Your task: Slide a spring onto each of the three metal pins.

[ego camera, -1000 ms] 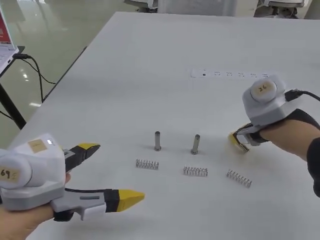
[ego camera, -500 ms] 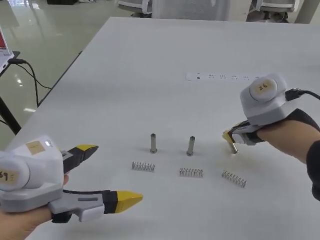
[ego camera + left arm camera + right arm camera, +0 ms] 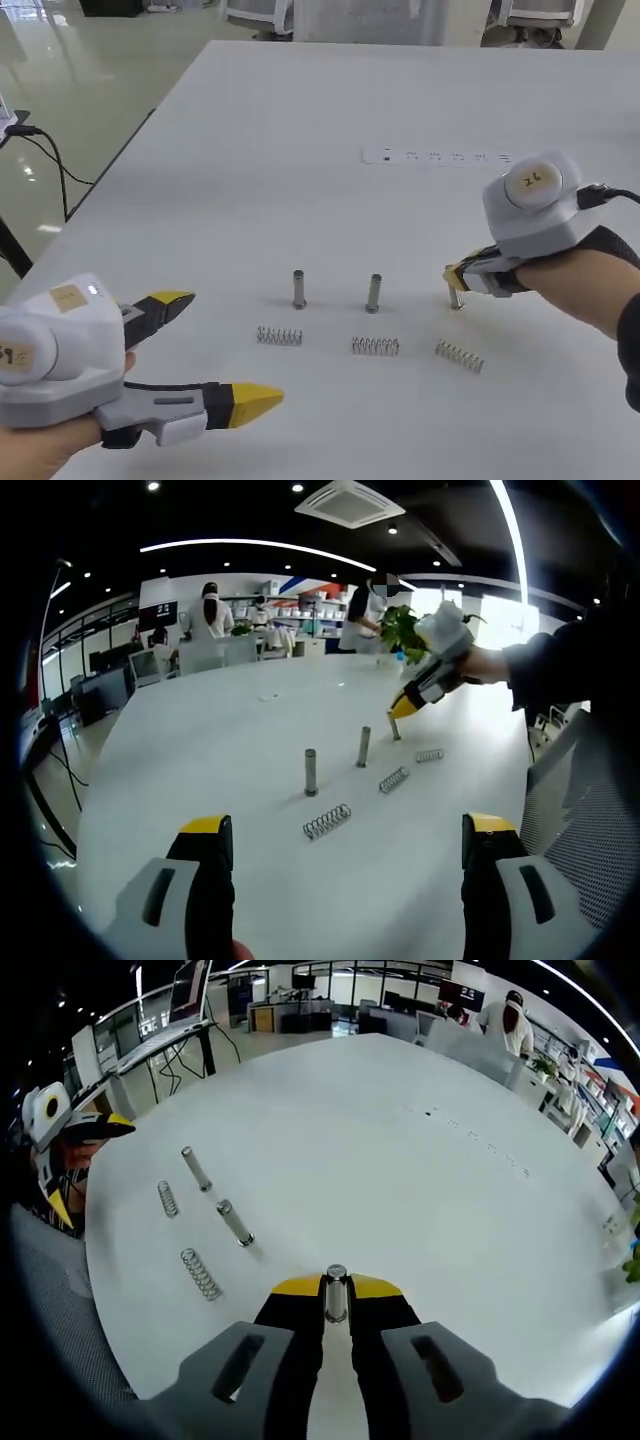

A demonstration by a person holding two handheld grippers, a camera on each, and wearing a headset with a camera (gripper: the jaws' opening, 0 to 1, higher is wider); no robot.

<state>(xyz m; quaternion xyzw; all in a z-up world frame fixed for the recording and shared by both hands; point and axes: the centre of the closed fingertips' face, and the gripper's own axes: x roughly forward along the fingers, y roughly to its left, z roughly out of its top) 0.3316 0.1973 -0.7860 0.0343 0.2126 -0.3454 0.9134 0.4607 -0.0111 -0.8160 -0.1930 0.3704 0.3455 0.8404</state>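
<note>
Yellow-tipped fingers (image 3: 300, 1286) of the right gripper (image 3: 336, 1282) are pinched narrow on a short silver metal pin (image 3: 336, 1302), held upright, probably to stand it in line with the left standing pin (image 3: 298, 288) and the middle standing pin (image 3: 373, 293). The row of coiled wire springs (image 3: 375, 346) lies flat just in front, one per pin. The left gripper (image 3: 215, 350) gapes wide and empty over the white desk (image 3: 300, 150). Is the held pin's foot touching the desk? The fingers mask it, so I can't tell.
</note>
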